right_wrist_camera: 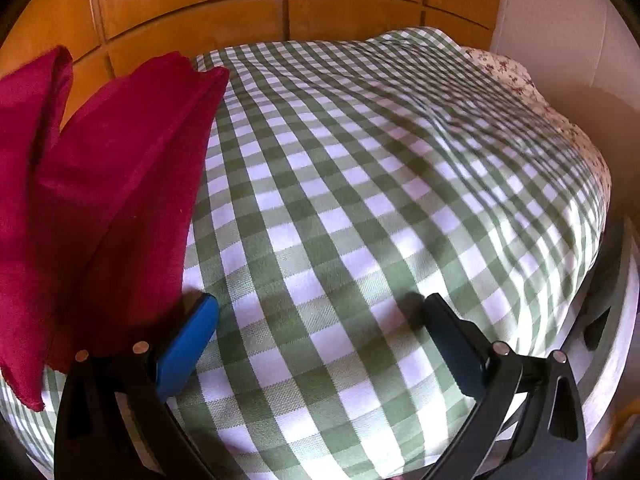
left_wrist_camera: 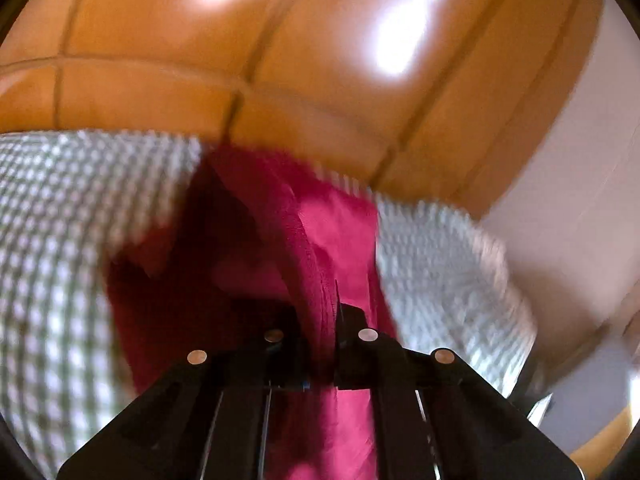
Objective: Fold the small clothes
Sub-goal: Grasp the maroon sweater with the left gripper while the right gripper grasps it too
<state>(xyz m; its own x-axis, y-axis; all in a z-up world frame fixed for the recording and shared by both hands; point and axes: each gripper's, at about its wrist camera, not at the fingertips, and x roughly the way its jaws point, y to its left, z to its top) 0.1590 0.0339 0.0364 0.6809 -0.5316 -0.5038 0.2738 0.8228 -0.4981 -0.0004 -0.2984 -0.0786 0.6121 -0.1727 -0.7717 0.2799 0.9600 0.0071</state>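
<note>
While the left claw (left_wrist_camera: pixel 324 340) is clamped on a thick folded edge of the red garment (left_wrist_camera: pixel 320 220), the cloth hangs up off the checked bed cover (right_wrist_camera: pixel 360 200). From the right wrist view the garment (right_wrist_camera: pixel 100 200) stands at nine o'clock, and the right claw (right_wrist_camera: pixel 320 344) gapes wide with nothing between its fingers. Bare cover stretches from twelve to three o'clock, up to the wooden headboard (right_wrist_camera: pixel 240 0).

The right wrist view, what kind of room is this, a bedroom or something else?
Most likely a bedroom: a bed covered by a green-and-white checked sheet, a floral pillow at its far corner, and a panelled wooden headboard against the wall.
</note>
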